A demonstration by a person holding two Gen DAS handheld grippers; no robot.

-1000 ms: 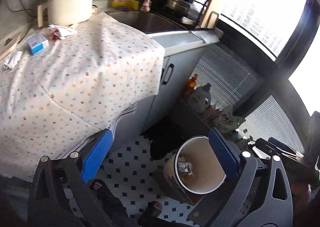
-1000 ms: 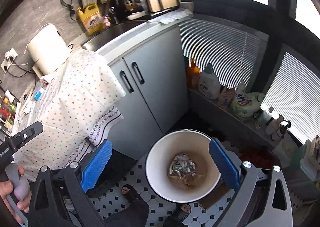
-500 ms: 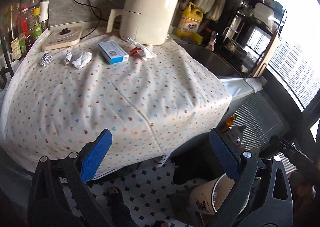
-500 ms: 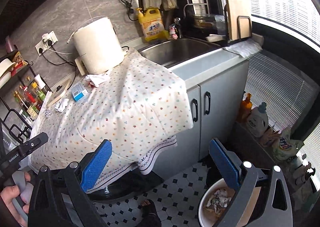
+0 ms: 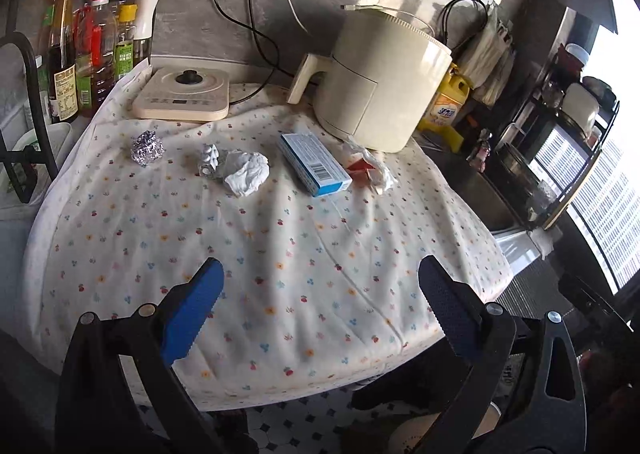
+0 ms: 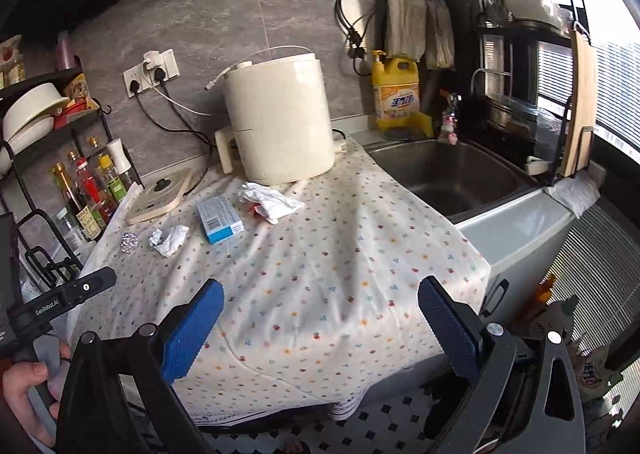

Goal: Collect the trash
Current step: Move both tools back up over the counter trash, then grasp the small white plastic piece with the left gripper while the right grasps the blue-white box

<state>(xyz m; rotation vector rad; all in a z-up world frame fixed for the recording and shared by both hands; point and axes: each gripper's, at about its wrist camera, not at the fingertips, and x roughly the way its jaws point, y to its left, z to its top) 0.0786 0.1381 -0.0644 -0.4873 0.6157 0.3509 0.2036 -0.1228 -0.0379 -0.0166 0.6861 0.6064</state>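
On the dotted tablecloth [image 5: 280, 254] lie a foil ball [image 5: 147, 148], a crumpled white tissue [image 5: 245, 173] with a small foil scrap beside it, a blue box [image 5: 314, 163] and a white wrapper with a red piece [image 5: 366, 166]. The right wrist view shows the same foil ball [image 6: 129, 242], tissue [image 6: 170, 239], blue box [image 6: 219, 218] and wrapper [image 6: 270, 203]. My left gripper [image 5: 320, 310] hangs open over the cloth's near edge, holding nothing. My right gripper [image 6: 320, 324] is open and empty too, well short of the trash.
A cream appliance [image 5: 380, 78] and a flat cream hob [image 5: 182, 94] stand at the back, with bottles [image 5: 88, 50] on the left. The sink [image 6: 444, 174] lies to the right. The bin's rim [image 5: 412, 434] peeks out at floor level. A hand [image 6: 24, 386] grips the left tool.
Both cameras have swung up from the floor bin to the table top. The trash pieces now sit in full view ahead; both grippers stay open.
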